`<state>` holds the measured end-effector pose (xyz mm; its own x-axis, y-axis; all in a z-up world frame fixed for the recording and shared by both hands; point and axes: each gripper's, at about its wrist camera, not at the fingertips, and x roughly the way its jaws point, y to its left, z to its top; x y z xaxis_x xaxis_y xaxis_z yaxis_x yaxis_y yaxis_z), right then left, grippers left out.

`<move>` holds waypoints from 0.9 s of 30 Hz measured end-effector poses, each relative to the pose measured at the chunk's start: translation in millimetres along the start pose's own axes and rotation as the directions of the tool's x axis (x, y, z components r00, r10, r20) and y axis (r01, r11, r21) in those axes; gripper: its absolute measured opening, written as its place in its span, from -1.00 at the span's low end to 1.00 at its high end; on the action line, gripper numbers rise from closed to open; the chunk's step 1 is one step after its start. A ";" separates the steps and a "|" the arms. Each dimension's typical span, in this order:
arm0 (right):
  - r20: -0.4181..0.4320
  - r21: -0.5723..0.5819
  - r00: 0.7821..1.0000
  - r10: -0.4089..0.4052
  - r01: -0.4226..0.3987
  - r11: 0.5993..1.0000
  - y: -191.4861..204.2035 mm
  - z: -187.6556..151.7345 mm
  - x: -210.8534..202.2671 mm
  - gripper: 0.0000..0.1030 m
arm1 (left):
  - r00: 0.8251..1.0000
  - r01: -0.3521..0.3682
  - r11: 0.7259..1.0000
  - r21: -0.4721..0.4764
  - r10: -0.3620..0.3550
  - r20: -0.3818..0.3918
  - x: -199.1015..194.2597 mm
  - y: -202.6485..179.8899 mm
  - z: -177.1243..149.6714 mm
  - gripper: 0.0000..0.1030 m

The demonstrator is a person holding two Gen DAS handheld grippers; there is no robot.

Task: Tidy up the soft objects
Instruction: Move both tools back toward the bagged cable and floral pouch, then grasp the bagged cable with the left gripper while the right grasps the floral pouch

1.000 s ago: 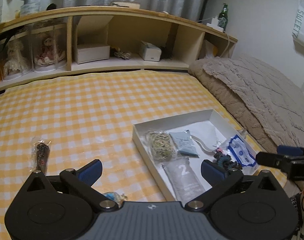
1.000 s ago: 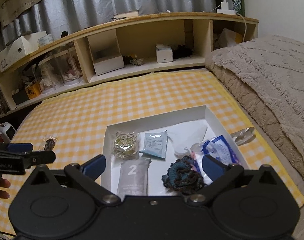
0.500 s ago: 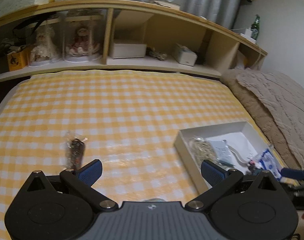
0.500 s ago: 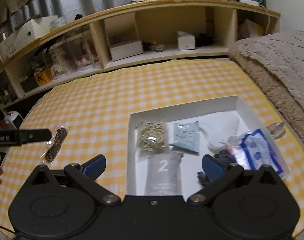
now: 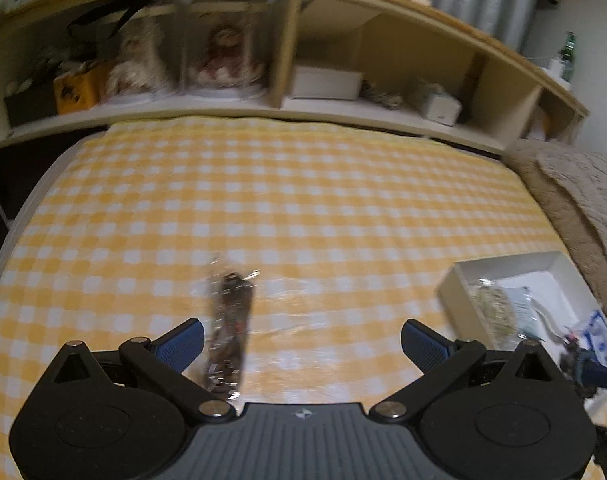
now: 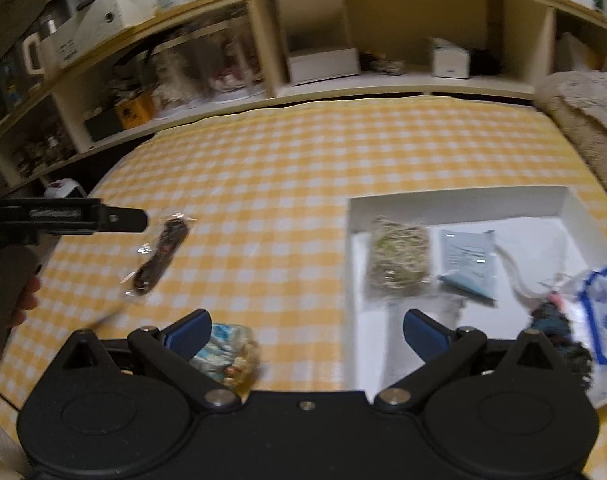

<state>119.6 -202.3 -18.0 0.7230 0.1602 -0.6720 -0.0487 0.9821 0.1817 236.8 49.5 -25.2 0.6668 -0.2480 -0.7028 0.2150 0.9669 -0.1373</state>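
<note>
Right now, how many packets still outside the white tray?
2. A dark packet lies on the checked cloth ahead of the left gripper; a blue-and-tan packet lies just by the right gripper. More may be hidden behind the grippers.

text: none legible | labels: motion-blurred | numbers: none legible

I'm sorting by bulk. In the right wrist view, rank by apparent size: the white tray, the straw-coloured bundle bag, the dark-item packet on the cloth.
1. white tray
2. straw-coloured bundle bag
3. dark-item packet, narrower, though fisheye distortion makes this unsure.
</note>
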 end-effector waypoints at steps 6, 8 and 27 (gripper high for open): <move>-0.047 -0.058 0.995 0.091 -0.094 0.994 20.1 4.7 20.5 1.00 | 0.999 -0.045 0.998 -0.052 0.044 -0.026 23.8 30.6 1.9 1.00; -0.071 -0.106 0.990 0.120 -0.127 0.986 29.1 5.0 27.0 1.00 | 0.997 -0.067 0.996 -0.054 0.065 -0.038 32.2 37.8 1.9 1.00; -0.214 -0.383 0.952 0.218 -0.287 0.878 73.0 -26.1 106.6 1.00 | 0.994 -0.058 0.998 -0.026 0.055 -0.093 102.2 36.7 -5.4 1.00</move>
<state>175.1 -110.9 -95.2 0.5300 0.3878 -0.7542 -0.5147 0.8539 0.0773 308.9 60.0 -105.8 0.6081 -0.1877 -0.7713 0.1571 0.9809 -0.1148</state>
